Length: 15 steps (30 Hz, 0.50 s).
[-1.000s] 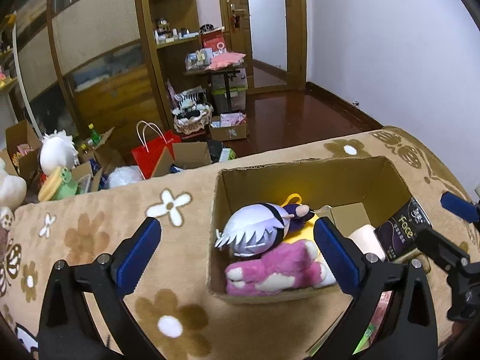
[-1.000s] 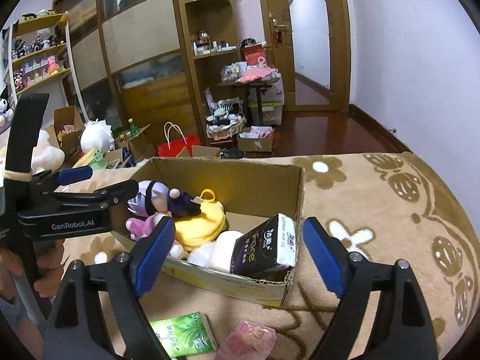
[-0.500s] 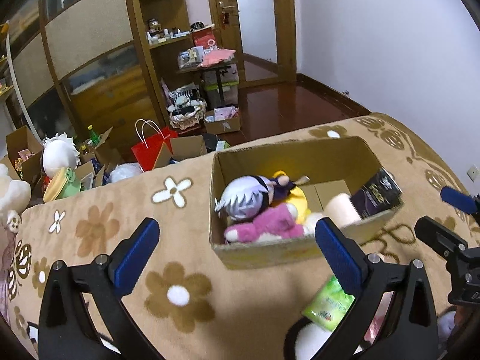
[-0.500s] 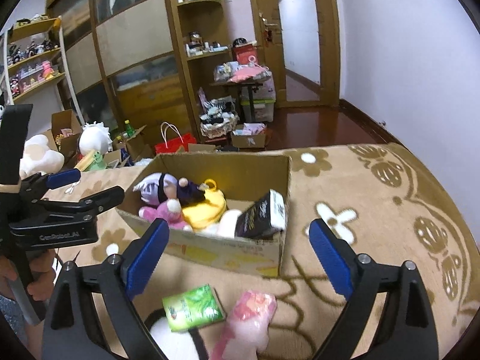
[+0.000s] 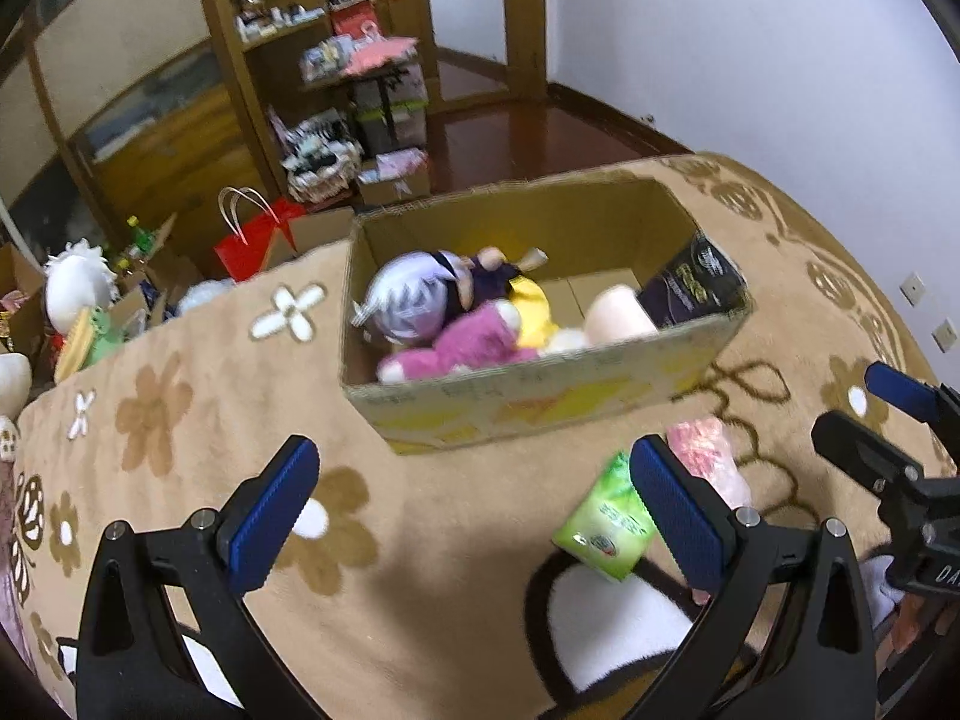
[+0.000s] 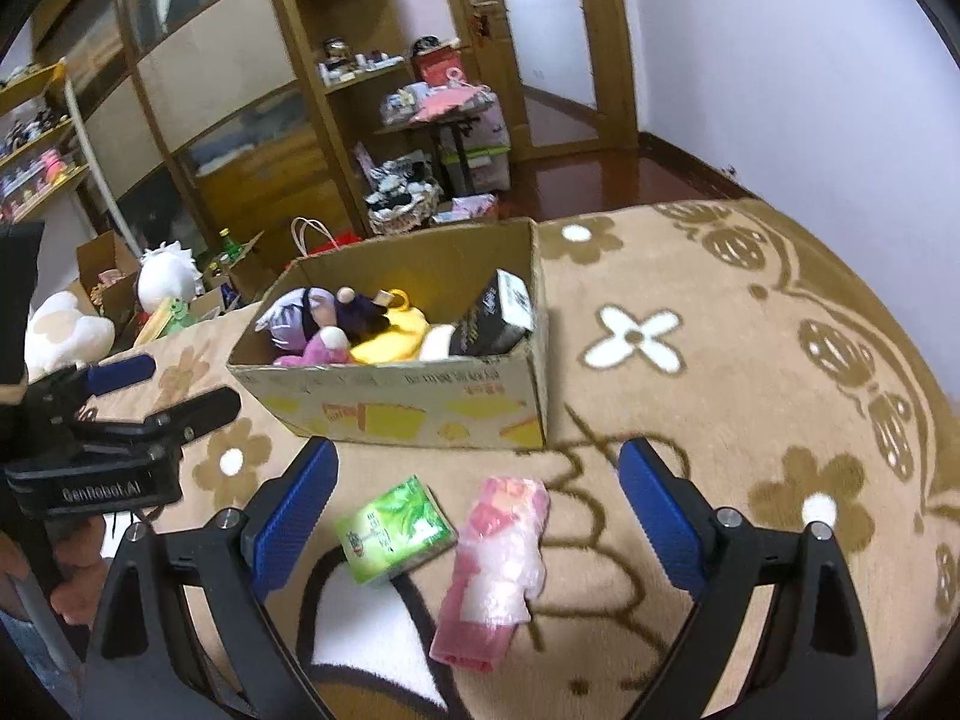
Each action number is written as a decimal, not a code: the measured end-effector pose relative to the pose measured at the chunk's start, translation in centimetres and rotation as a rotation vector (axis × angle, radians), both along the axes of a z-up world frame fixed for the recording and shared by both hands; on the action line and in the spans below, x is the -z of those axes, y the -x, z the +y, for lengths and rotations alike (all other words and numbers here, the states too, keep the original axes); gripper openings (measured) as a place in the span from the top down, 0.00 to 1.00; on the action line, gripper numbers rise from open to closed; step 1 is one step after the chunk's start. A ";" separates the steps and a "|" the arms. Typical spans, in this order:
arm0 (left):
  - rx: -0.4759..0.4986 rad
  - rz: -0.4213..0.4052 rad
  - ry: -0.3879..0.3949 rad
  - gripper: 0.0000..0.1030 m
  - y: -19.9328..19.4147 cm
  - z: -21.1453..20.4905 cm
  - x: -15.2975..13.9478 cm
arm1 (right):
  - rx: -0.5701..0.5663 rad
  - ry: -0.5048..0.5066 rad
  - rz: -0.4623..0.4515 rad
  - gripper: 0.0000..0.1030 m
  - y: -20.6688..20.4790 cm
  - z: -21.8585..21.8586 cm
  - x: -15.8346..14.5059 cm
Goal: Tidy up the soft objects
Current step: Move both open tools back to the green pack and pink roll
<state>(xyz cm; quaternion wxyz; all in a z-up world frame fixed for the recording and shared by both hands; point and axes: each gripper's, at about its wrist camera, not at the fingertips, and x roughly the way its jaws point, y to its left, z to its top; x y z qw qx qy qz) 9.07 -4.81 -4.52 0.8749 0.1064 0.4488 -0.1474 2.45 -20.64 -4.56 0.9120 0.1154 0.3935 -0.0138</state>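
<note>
A cardboard box (image 5: 540, 408) (image 6: 414, 408) sits on a flowered beige blanket. It holds a silver-haired doll (image 5: 408, 300), a pink plush (image 5: 462, 348), a yellow plush (image 6: 390, 342), a pale roll and a black tissue pack (image 5: 690, 288) (image 6: 492, 324). In front of the box lie a green tissue pack (image 6: 393, 531) (image 5: 600, 525) and a pink plastic-wrapped pack (image 6: 498, 564) (image 5: 705, 456). My left gripper (image 5: 474, 504) is open and empty, short of the box. My right gripper (image 6: 480, 516) is open and empty, above the two packs.
The blanket (image 6: 720, 360) covers the whole surface. Beyond its far edge are a red bag (image 5: 252, 240), open boxes, plush toys (image 6: 66, 330) and wooden shelving (image 6: 312, 90). A door stands at the back right.
Both grippers have pulled back from the box and tilted down. The green and pink packs have come fully into view in front of the box.
</note>
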 end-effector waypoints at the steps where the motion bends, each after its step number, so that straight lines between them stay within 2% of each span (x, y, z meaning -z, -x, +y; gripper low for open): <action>1: 0.008 0.011 -0.004 0.01 0.0 -0.2 0.4 | 0.011 -0.005 0.008 0.04 0.1 -0.2 0.2; 15: 0.077 0.111 -0.055 0.01 -0.7 -2.4 4.6 | 0.103 -0.078 0.148 0.05 -0.9 -2.4 4.4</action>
